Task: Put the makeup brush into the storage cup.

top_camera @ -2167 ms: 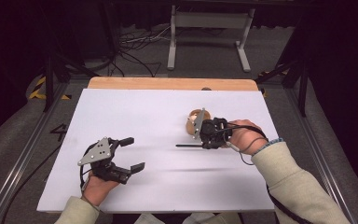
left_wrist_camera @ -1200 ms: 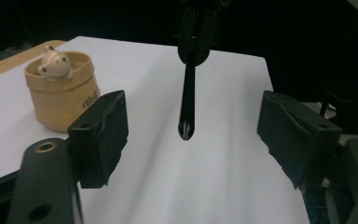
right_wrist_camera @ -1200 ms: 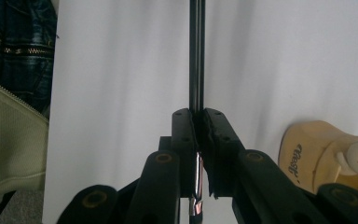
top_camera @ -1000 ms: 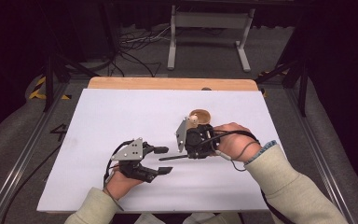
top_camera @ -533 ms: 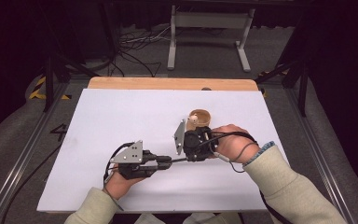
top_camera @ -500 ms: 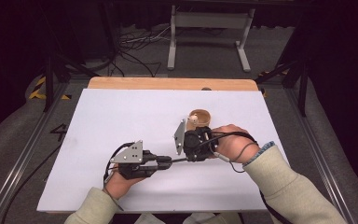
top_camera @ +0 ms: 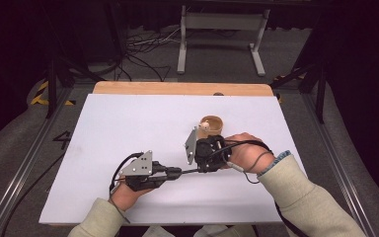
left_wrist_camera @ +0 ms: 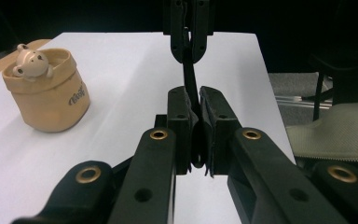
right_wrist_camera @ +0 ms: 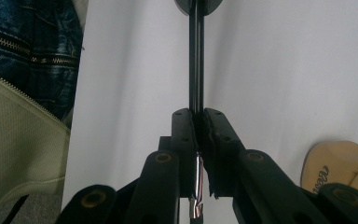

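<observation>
**Both claws pinched on the same black pen, beige bear cup just behind**

So you've got the pen strung level between your two grippers near the front middle of the white table; your left gripper has just been closing and its jaws now sit clamped tight on one end, with the thin black shaft squeezed between the pads in the left gripper view; your right gripper is pinched narrow on the other end, and in the right gripper view you can see the dark barrel running straight out ahead with a shiny silver bit down between the pads.

Stuff around you: the little beige cup with the bear head poking out stands upright just beyond your right gripper, near but apart from it; in the left gripper view that cup sits well off to the left of the pen line; nothing lies between the two claws except the pen itself. The wooden strip runs along the far edge of the table; past it there's a metal stand and cables on the floor; your right sleeve covers the front right corner.
</observation>
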Demonstrator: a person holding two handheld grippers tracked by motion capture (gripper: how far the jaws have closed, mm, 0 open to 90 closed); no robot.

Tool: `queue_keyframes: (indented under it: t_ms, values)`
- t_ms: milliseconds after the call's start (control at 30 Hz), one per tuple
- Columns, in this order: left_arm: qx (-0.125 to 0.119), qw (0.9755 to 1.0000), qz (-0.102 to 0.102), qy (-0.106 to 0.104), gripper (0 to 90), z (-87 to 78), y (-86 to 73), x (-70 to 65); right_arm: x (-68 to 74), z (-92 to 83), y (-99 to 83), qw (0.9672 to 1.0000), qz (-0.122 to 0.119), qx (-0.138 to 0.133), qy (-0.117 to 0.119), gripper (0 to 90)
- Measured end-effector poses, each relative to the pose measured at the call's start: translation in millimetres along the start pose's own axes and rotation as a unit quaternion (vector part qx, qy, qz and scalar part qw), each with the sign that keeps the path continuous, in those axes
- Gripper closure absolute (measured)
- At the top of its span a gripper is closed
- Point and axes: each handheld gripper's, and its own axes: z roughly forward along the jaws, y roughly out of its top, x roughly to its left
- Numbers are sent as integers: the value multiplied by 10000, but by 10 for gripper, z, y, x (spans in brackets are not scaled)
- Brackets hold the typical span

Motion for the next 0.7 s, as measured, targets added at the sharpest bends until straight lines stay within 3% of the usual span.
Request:
queue_keyframes:
  t_ms: [233,333,467,567,700]
  values:
    - [1,10000,-70,-21,833,-14,9,0,7,-31,-55,9995,94,-297,-56,706]
    - [-51,10000,-70,-36,833,-38,9,8,12,-73,-125,9977,211,-634,-73,662]
    - [-118,9999,-42,-88,834,-60,8,8,22,-155,-288,9910,332,-1295,-71,647]
    - [-178,9998,-50,-103,833,-64,10,8,50,-195,-413,9833,389,-1776,-19,649]
    - [-241,9996,-84,-132,833,-72,11,4,80,-188,-510,9786,457,-2005,-85,649]
